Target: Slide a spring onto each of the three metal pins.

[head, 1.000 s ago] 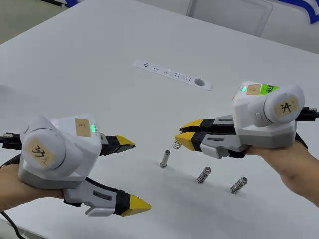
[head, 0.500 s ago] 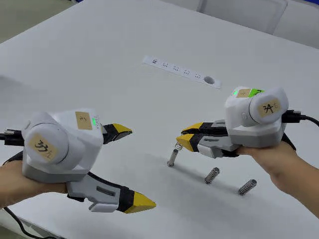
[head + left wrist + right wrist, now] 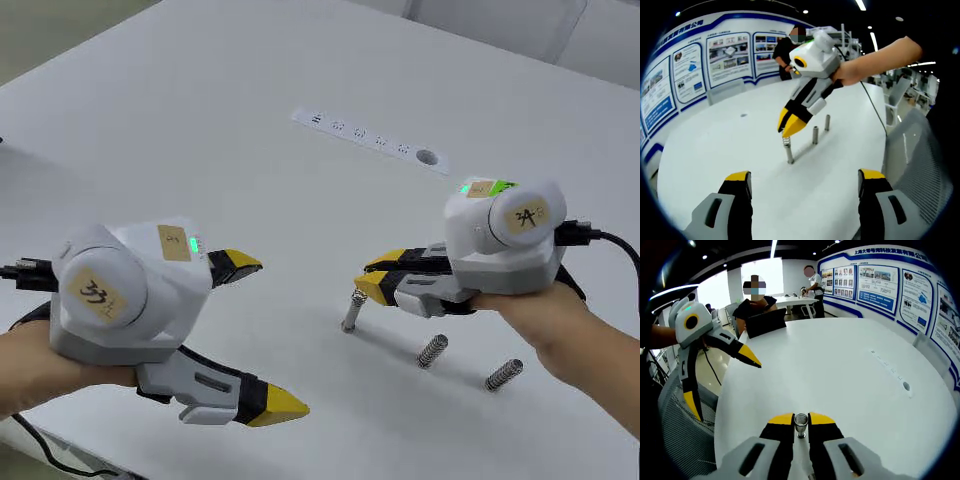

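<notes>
A bare metal pin point(image 3: 349, 318) stands on the white table point(image 3: 200, 150). My right gripper point(image 3: 371, 281) is shut on a small spring point(image 3: 358, 296), which rests at the pin's top end. The right gripper view has the spring point(image 3: 800, 423) pinched between the yellow tips point(image 3: 801, 419). Two more pins point(image 3: 432, 350) point(image 3: 503, 374) to the right wear springs. In the left gripper view the pin point(image 3: 789, 155) stands under the spring point(image 3: 786, 141). My left gripper point(image 3: 262, 335) is open and holds nothing, off to the left of the pins.
A white power strip point(image 3: 375, 142) lies flat farther back on the table. Beyond the table in the right gripper view are two people point(image 3: 756, 302) and a wall of display boards point(image 3: 880, 275). The table's near edge runs below my left gripper.
My right gripper has carried the spring down and left onto the top of the bare pin. The left gripper has stayed open in about the same place.
</notes>
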`<state>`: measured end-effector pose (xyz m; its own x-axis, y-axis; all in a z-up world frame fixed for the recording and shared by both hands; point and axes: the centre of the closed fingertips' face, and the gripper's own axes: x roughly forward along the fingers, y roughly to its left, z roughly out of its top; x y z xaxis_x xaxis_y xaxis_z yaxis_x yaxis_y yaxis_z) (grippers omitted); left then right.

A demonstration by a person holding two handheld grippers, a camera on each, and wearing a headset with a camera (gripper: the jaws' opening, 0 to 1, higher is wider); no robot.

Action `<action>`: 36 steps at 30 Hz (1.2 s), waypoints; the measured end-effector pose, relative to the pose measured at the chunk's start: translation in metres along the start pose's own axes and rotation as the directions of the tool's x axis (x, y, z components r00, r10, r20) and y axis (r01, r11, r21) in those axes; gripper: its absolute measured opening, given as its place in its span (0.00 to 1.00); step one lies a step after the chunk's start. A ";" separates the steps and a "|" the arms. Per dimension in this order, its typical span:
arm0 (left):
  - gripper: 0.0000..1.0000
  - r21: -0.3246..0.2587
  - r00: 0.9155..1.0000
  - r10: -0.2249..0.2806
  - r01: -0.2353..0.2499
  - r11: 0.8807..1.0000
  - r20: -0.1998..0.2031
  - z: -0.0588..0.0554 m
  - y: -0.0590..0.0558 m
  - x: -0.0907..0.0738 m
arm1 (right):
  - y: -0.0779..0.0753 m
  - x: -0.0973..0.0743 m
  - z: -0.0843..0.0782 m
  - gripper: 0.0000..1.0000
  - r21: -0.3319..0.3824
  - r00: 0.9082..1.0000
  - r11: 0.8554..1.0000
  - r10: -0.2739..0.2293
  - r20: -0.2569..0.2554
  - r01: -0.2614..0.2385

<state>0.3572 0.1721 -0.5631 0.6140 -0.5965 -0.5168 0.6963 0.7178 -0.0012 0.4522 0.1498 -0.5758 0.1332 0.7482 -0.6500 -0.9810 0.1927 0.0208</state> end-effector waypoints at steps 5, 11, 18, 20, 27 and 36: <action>0.89 0.003 1.000 -0.001 0.001 1.000 0.001 0.002 0.001 0.001 | 0.004 0.005 -0.011 0.11 -0.029 0.999 1.000 0.002 -0.042 -0.003; 0.89 0.006 1.000 -0.002 0.002 1.000 -0.010 0.000 0.001 0.002 | 0.002 0.015 -0.019 0.11 -0.039 0.998 0.999 -0.006 -0.066 0.003; 0.88 0.002 1.000 0.002 -0.001 1.000 -0.023 -0.003 0.002 0.002 | 0.004 0.027 -0.033 0.11 -0.034 0.993 0.999 -0.012 -0.114 0.008; 0.88 0.002 1.000 0.001 -0.001 1.000 -0.024 -0.003 0.002 0.002 | 0.003 0.029 -0.037 0.11 -0.033 0.992 0.999 -0.015 -0.123 0.011; 0.88 -0.002 0.999 -0.004 0.004 1.000 -0.037 -0.005 -0.002 -0.002 | 0.003 0.033 -0.046 0.11 -0.032 0.990 0.999 -0.020 -0.142 0.016; 0.88 0.007 0.999 0.004 -0.003 1.000 -0.049 -0.004 -0.003 -0.004 | 0.003 0.027 -0.042 0.12 -0.025 0.992 1.000 -0.018 -0.123 0.015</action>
<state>0.3511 0.1737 -0.5640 0.5977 -0.5755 -0.5582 0.6967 0.7173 0.0064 0.4471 0.1437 -0.6254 0.1325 0.6608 -0.7387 -0.9821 0.1881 -0.0079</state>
